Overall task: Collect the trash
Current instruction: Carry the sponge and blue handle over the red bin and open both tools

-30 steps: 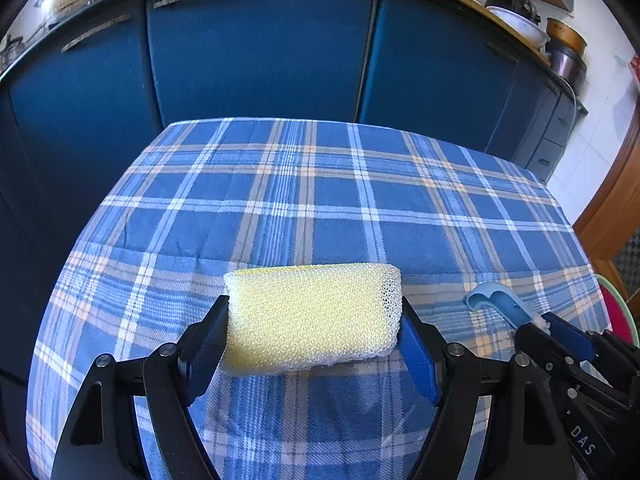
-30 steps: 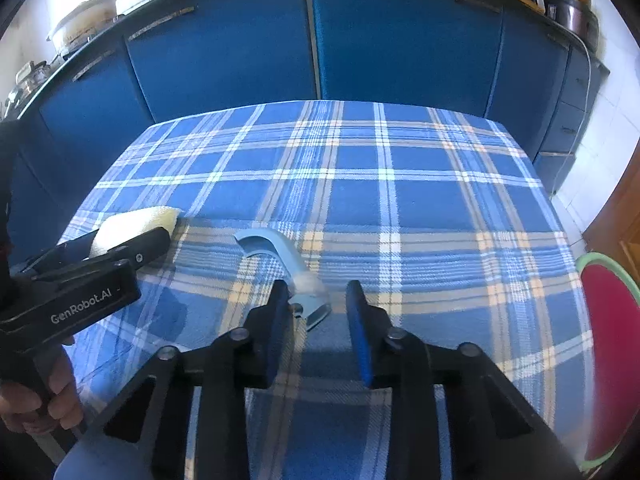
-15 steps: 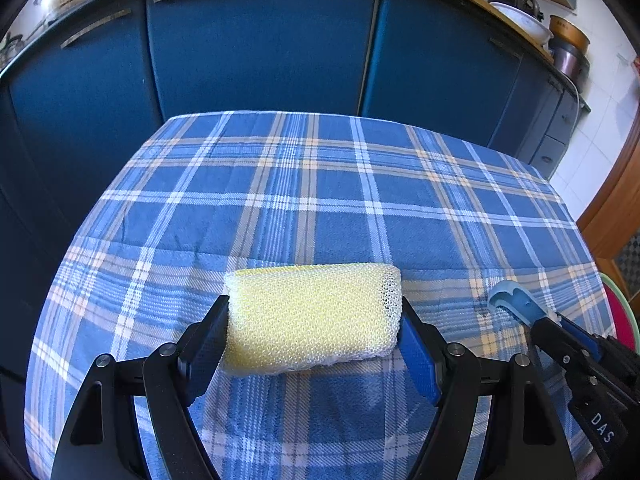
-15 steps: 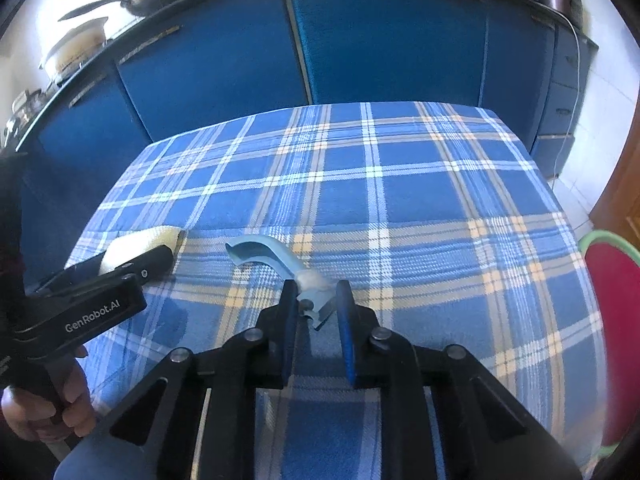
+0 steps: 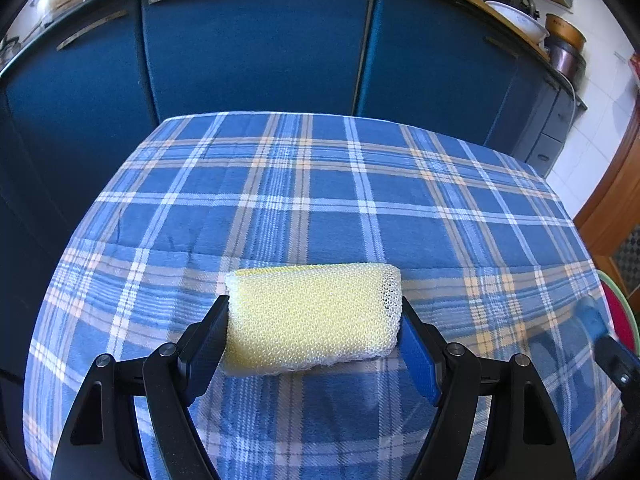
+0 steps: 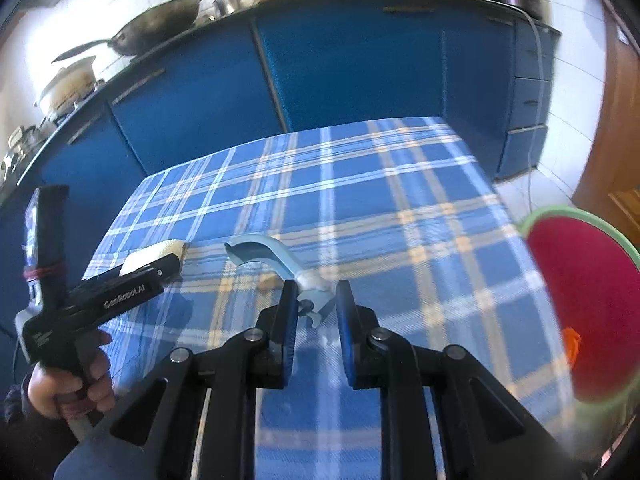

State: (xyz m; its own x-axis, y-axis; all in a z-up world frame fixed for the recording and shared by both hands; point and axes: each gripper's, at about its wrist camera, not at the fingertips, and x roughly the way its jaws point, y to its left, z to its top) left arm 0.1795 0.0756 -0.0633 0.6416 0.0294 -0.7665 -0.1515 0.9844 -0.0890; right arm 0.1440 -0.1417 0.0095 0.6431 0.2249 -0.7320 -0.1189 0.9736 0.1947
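On the near part of the table (image 5: 320,208), close to its front edge, I find my left gripper (image 5: 314,344) clamped on the yellow mesh-covered sponge (image 5: 312,316). Its two fingers (image 5: 204,344) press the sponge's short ends, one on each side, and the sponge spans the whole gap between them. In the right wrist view the sponge shows as a pale end (image 6: 154,256) past the left gripper's black body (image 6: 104,300), near the table's left edge. A person's hand (image 6: 68,388) grips the handle below that body.

My right gripper (image 6: 316,304) is closed on the pale blue plastic hook (image 6: 272,258). Its jaws have just been closing, and the hook's flat base sits pinched between them. The curved end of the hook projects forward and to the left, beyond the fingertips. I cannot tell whether it still touches the checked blue tablecloth (image 6: 360,184).

Off the table's right edge stands a round container with a green rim and red inside (image 6: 592,300), near the right gripper. An orange scrap (image 6: 572,344) lies within it. Blue cabinets (image 5: 256,48) run behind the table's far edge.
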